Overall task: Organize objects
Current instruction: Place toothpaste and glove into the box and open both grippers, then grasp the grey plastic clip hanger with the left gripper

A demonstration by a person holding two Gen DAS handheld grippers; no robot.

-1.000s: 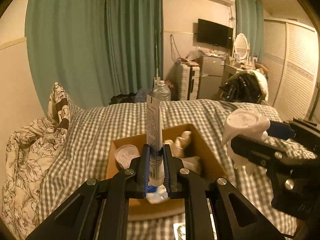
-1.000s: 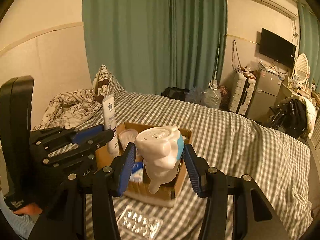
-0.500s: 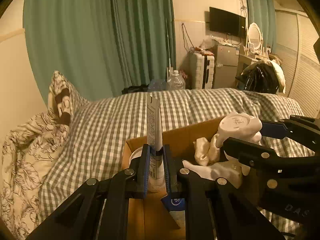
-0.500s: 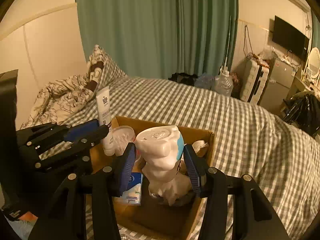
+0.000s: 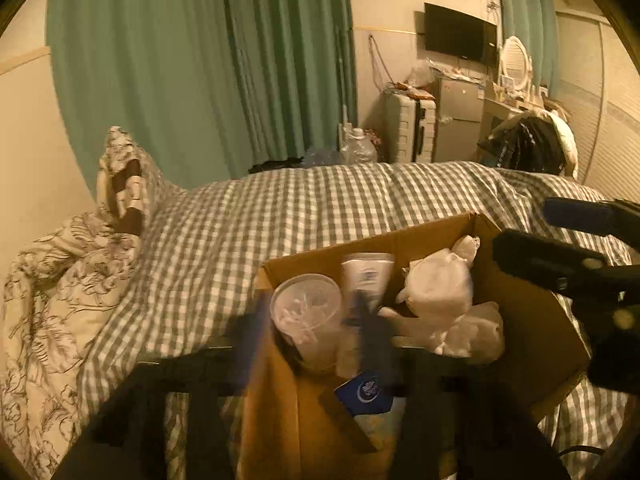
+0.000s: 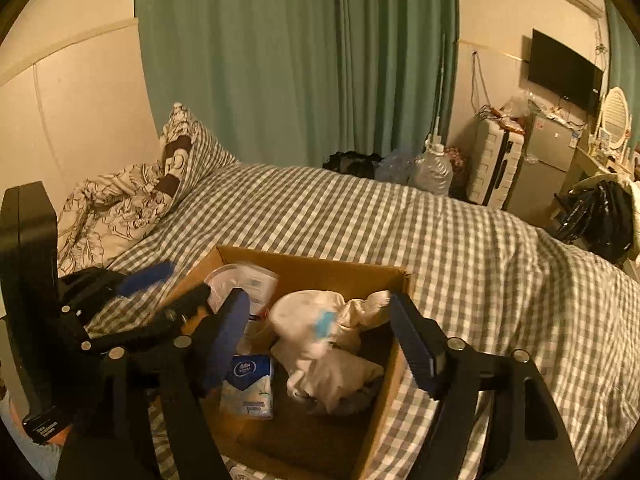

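Both hand-held grippers, left (image 5: 308, 332) and right (image 6: 320, 340), gape empty; the toy (image 6: 316, 320) in the box (image 6: 320, 268) looks soft, probably light; pinch its body.

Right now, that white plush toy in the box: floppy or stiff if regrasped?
Probably floppy: the white plush toy sags over the other contents of the cardboard box, limbs drooping. Likely light, and should compress between pads. Unlikely to roll; it lies slumped.
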